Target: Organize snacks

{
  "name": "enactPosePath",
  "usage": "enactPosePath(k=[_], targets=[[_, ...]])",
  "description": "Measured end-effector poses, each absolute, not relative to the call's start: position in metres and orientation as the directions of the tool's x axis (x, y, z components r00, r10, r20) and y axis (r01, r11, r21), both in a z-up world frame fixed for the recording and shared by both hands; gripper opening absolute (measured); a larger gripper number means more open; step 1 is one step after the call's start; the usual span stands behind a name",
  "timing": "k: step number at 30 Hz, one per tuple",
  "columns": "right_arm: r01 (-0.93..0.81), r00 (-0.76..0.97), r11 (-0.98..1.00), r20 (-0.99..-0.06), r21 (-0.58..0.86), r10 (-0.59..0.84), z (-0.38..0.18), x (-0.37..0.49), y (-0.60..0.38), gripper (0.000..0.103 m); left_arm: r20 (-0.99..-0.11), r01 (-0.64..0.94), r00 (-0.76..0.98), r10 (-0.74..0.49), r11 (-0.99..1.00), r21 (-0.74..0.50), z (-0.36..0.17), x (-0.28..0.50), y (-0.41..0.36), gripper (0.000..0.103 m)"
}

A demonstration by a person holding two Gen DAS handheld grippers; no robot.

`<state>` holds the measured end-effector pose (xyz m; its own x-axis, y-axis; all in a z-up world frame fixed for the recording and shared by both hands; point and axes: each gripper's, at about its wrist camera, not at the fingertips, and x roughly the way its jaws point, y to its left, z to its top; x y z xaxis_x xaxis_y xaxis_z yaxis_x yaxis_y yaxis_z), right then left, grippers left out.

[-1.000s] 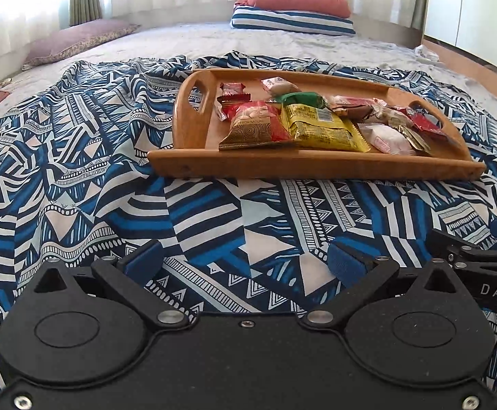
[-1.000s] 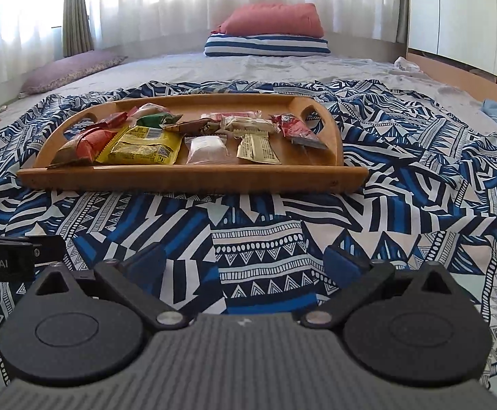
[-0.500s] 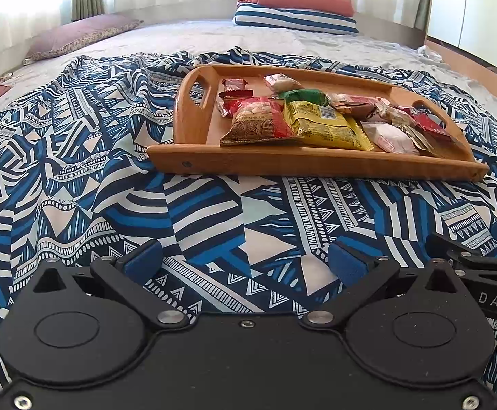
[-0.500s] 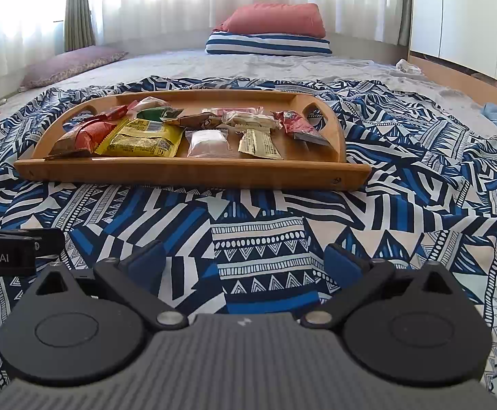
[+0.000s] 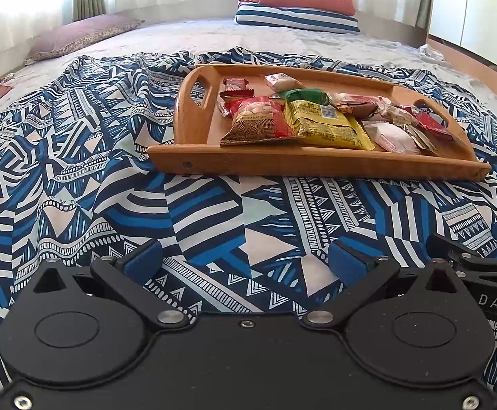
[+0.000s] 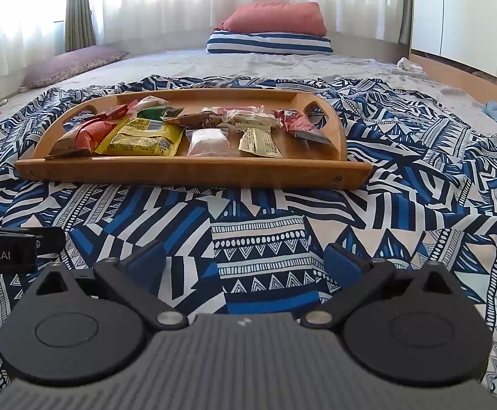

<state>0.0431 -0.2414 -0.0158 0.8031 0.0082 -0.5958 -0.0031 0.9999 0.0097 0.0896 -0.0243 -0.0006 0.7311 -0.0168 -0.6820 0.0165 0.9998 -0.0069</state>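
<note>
A wooden tray (image 5: 316, 164) (image 6: 194, 171) with handle cut-outs lies on a blue patterned bedspread and holds several snack packets. Among them are a red and gold nut bag (image 5: 257, 121) (image 6: 84, 135), a yellow packet (image 5: 323, 124) (image 6: 142, 136), a green packet (image 5: 304, 95), a white packet (image 6: 207, 141) and a red packet (image 6: 299, 124). My left gripper (image 5: 245, 258) is open and holds nothing, low over the spread, well short of the tray. My right gripper (image 6: 243, 259) is likewise open with nothing in it, short of the tray's near wall.
The patterned bedspread (image 5: 77, 171) (image 6: 419, 188) covers the near half of a grey bed. A red pillow on a striped one (image 5: 299, 7) (image 6: 269, 30) lies at the far end, a purple pillow (image 5: 81, 34) far left. White cabinets (image 6: 460, 17) stand at right.
Both grippers have tilted or risen slightly, so the tray sits a little lower in each view. Both stay open. The snacks have not moved.
</note>
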Motion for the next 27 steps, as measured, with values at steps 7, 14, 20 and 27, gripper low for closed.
enactPosePath(k=[7,14,20,27], targets=[[-0.005,0.803,1.0,-0.596,0.009,0.009,-0.016,0.0435,-0.2417,0.103,-0.684,0.02,0.729,-0.021,1.0,-0.01,-0.0005,0.0892,-0.0235,0.103],[-0.006,0.804,1.0,-0.595,0.006,0.008,-0.0161,0.0436,-0.2415,0.103,-0.684,0.019,0.73,-0.02,1.0,-0.009,-0.0006,0.089,-0.0236,0.103],[-0.006,0.804,1.0,-0.595,0.008,0.009,-0.0163,0.0436,-0.2416,0.103,-0.683,0.019,0.73,-0.02,1.0,-0.009,-0.0007,0.089,-0.0238,0.103],[-0.005,0.803,1.0,-0.596,0.009,0.009,-0.0163,0.0436,-0.2416,0.103,-0.68,0.019,0.733,-0.017,1.0,-0.004,0.0001,0.0885,-0.0234,0.103]])
